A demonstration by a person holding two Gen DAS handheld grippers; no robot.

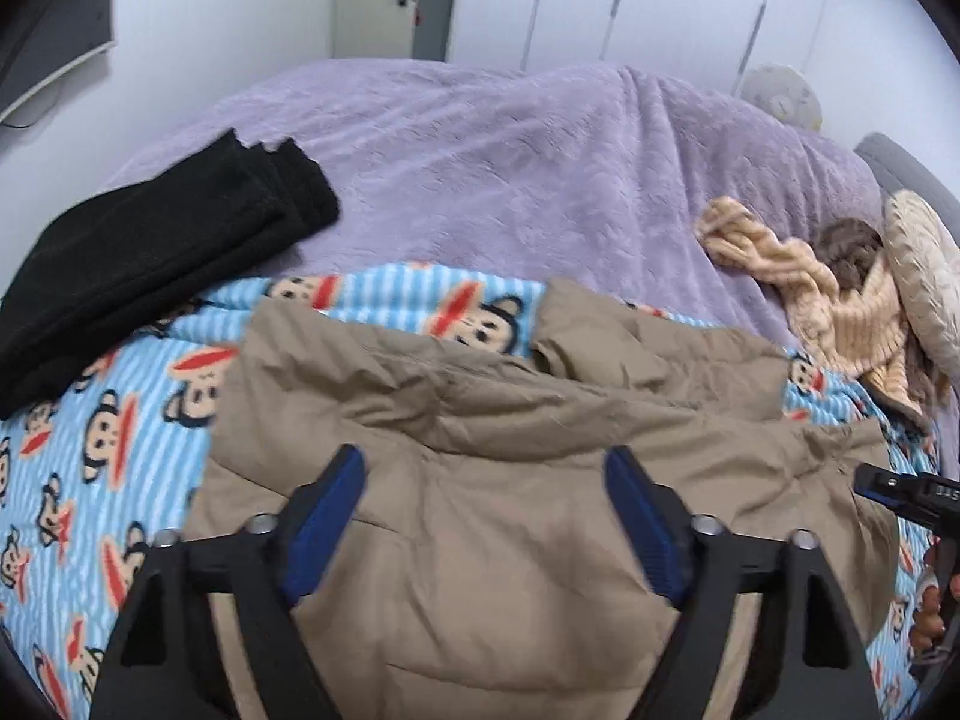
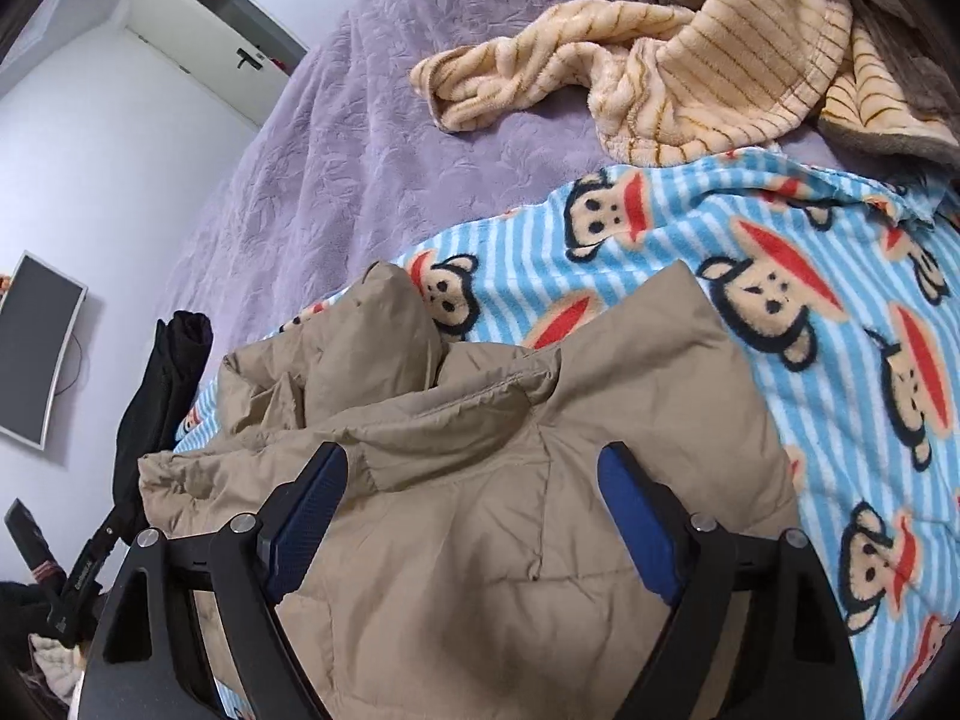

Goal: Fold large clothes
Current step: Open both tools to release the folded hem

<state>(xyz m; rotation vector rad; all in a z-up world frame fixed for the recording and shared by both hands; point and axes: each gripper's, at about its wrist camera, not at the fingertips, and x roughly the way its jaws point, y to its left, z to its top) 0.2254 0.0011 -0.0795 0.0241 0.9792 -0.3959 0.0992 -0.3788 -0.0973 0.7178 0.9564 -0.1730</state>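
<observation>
Tan puffer jacket (image 1: 510,480) lies half-folded on monkey-print blanket (image 1: 90,450). Left gripper (image 1: 485,516) and right gripper (image 2: 474,510) both hover over it, jaws spread, nothing held (mid-fold, looks like). Next: regrip near hem, fold away.

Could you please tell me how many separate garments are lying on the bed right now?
3: tan jacket nearest, below both grippers; folded black garment far left; striped cream garment crumpled far right. Others may be hidden.

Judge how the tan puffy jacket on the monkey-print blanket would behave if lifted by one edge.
The tan jacket looks floppy: it lies creased and bunched, so it would likely sag and unfold. Its puffy quilting suggests it is light for its bulk. The smooth shell might slip.
</observation>
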